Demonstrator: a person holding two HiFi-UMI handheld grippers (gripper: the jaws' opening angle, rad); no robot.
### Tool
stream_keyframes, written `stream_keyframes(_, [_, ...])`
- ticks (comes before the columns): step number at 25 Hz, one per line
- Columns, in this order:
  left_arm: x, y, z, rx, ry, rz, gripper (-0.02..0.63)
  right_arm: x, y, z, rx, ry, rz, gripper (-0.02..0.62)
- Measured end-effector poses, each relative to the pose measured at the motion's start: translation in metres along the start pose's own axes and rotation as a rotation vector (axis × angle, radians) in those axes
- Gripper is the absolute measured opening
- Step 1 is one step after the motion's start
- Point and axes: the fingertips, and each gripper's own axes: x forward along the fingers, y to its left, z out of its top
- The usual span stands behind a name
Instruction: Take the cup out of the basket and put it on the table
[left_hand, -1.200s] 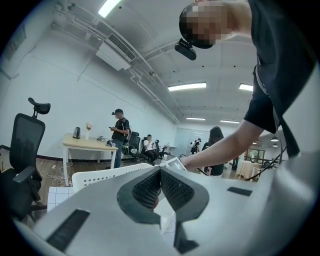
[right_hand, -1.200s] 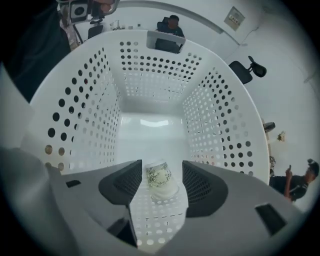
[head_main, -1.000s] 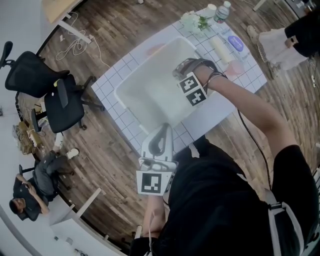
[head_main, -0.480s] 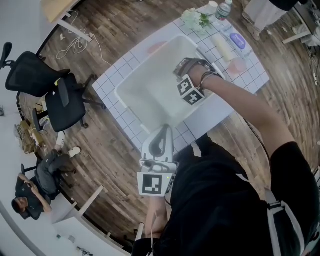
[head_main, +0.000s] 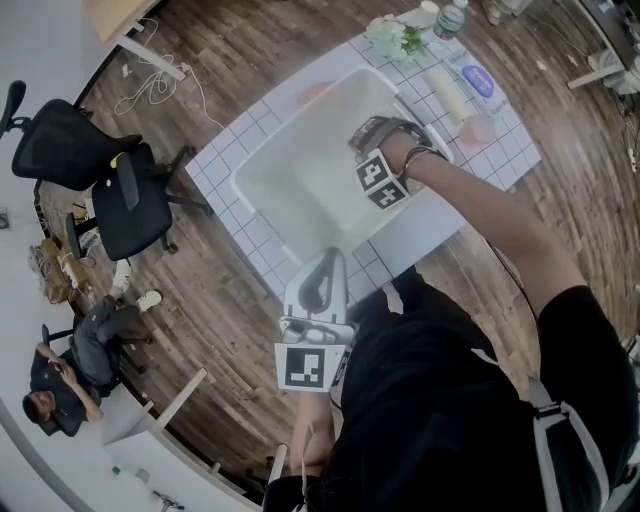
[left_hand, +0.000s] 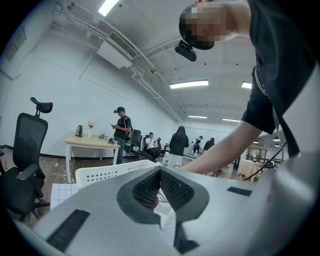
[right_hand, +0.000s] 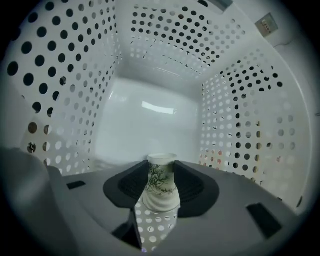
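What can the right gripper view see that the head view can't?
Only the right gripper view shows the cup, white with a green plant print. It is pinched between the pads of the right gripper, whose jaws have just been closing. Only the head view shows the tiled table, the left gripper, a black chair and a bottle. Both show the white basket, from inside in one and from above in the other.
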Motion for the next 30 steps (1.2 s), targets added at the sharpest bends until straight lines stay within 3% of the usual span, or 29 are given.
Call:
stream_keyframes(13, [0.000,0.003,-0.001,-0.001,0.002,0.000,0.009,-0.003,-0.014,0.000,0.017,-0.004,-0.093,0.159])
stream_keyframes(26, [0.000,-0.004,0.001,-0.047,0.001,0.008,0.009,-0.017,-0.029,0.002,0.148,-0.076,-0.163,0.138])
stream_keyframes(30, [-0.003,-0.002,-0.004,-0.004,0.007,0.006,0.009,-0.007,-0.031,0.000,0.131,-0.047,-0.175,0.140])
